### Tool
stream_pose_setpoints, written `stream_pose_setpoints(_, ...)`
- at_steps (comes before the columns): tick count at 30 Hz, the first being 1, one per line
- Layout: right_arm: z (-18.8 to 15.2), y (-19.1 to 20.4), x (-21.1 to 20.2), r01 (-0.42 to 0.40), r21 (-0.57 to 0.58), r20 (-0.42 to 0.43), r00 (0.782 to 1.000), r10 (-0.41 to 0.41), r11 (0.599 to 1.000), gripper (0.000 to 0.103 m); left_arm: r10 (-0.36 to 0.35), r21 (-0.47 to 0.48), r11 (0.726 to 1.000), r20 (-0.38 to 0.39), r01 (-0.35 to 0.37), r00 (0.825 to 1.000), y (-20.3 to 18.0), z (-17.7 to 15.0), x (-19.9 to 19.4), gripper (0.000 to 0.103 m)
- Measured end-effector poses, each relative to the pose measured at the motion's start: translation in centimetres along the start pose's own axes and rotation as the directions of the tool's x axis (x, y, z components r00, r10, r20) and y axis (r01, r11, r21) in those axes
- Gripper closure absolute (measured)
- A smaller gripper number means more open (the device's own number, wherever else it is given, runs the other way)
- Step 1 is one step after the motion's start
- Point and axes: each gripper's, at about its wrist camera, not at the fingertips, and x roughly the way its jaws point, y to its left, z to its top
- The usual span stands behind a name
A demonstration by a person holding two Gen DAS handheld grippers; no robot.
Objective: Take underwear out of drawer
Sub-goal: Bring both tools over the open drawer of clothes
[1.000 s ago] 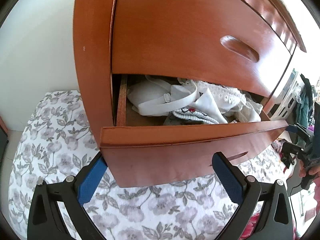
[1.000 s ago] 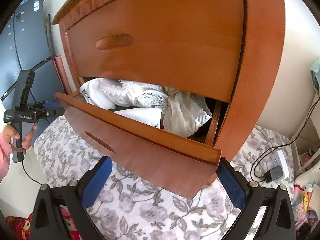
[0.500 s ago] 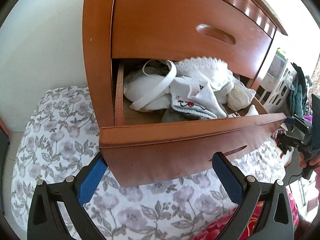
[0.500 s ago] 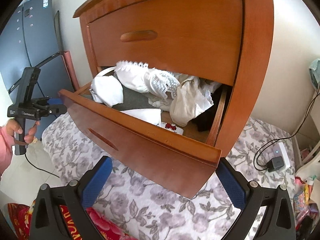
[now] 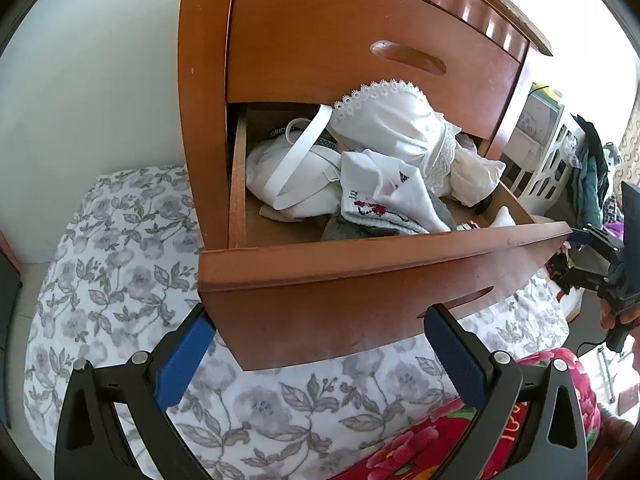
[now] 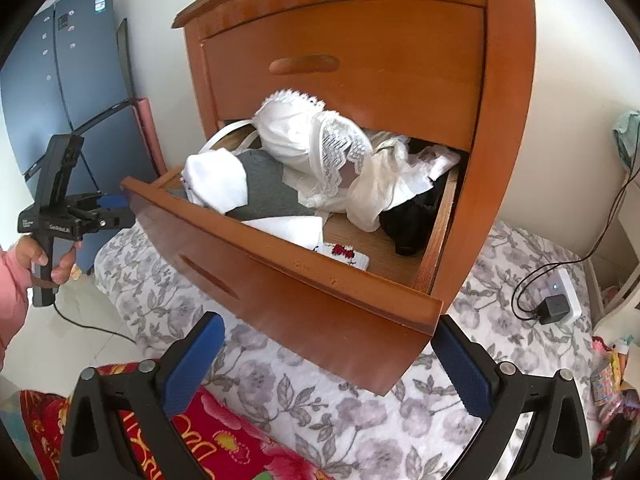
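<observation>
**Caller:** Left wrist view has your left gripper point(image 5: 314, 354) with its blue pads spread wide, nothing between them, sitting low in front of the open drawer point(image 5: 360, 264). The drawer front spans the gap between the fingers.

**Spotter:** And the underwear point(image 5: 384, 152) is right there inside, a heap of white pieces. A lace-edged white piece sits on top of the pile, reaching up against the closed upper drawer point(image 5: 360, 52). A wide white strap point(image 5: 296, 156) hangs down the left side of the heap.

**Caller:** Over on the right wrist view, your right gripper point(image 6: 326, 362) is just as wide, empty too, below the near corner of the drawer.

**Spotter:** From this side you see more: a grey garment point(image 6: 266, 190) under the white ones, a black garment point(image 6: 416, 220) at the right end, and a small white piece with red stitching point(image 6: 344, 254) flat on the drawer floor.

**Caller:** Your hand point(image 6: 46, 258) grips the left tool's handle at the far left, pink sleeve at the edge.

**Spotter:** Floral sheet point(image 6: 360, 412) under the chest, a charger and cable point(image 6: 552, 308) lying on it to the right.
</observation>
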Motion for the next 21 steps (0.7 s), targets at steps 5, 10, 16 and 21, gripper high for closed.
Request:
stream_pose_setpoints(5,-0.14,0.06,-0.09,-0.003,0.010,0.012,1.000,0.003,1.000,0.000,-0.005,0.001,1.000,0.004,0.005,1.000,-0.24,-0.12,-0.23,0.000)
stream_pose_setpoints(10,-0.14,0.09,-0.09,-0.006,0.012,0.010,1.000,0.005,1.000,0.000,-0.012,-0.016,1.000,0.004,0.013,1.000,-0.15,-0.07,-0.30,0.000)
stream_pose_setpoints(16,0.03,0.09,0.02,-0.001,0.022,0.001,1.000,0.001,1.000,0.000,-0.013,-0.032,0.999,-0.009,0.013,1.000,-0.09,0.19,-0.23,0.000)
stream_pose_setpoints(21,0.19,0.06,0.03,0.011,0.042,-0.008,1.000,-0.011,0.999,0.000,-0.004,-0.045,0.999,-0.018,0.003,1.000,-0.21,0.36,-0.28,0.000)
